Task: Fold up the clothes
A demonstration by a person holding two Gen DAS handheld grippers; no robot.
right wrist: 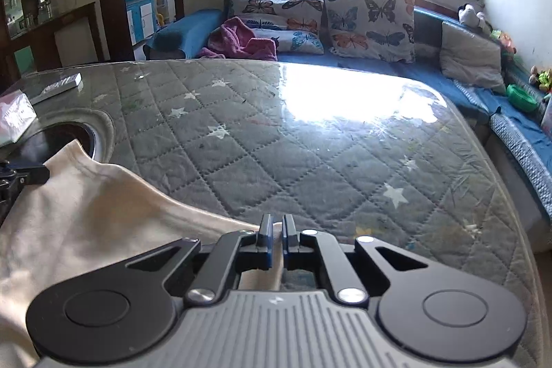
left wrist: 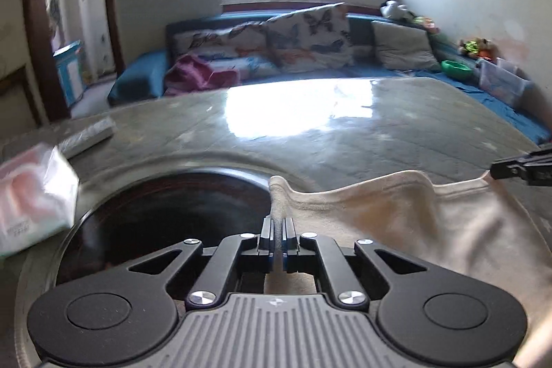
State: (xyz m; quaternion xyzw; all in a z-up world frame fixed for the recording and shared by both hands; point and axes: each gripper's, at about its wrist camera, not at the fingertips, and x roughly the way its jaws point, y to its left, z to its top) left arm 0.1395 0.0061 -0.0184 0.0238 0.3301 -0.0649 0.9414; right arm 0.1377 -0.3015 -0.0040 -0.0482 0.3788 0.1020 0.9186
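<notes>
The left gripper (left wrist: 276, 225) has its jaws clamped together on a raised fold of the cream cloth (left wrist: 396, 212), a thin ridge of fabric standing up between the fingers. The right gripper (right wrist: 276, 223) is likewise pinched shut on the cloth's edge (right wrist: 103, 206), with only a sliver of fabric between its blue-lined pads. In the left wrist view the right gripper's black tip (left wrist: 517, 168) shows at the far right, holding the opposite end of the same hem.

The cloth is a pale cream to off-white garment of soft knit, with a stitched hem running along its upper edge. It sags in a shallow curve between the two grips and spreads in loose wrinkles toward the near edge of the table (right wrist: 310, 133). Its left end lies over a dark round opening (left wrist: 165, 216) set in the table's near left part.

The table is covered with a grey quilted cover, stitched in diamonds and dotted with white stars, under a glossy clear sheet that throws back the window's glare.

Near the table's left edge sits a soft pack in white and pink wrapping (left wrist: 31, 199); small dark print on its lower face is too blurred to read. Beyond it, toward the far left corner, lies a flat grey box (right wrist: 60, 87).

No brand or readable writing shows on the garment.
</notes>
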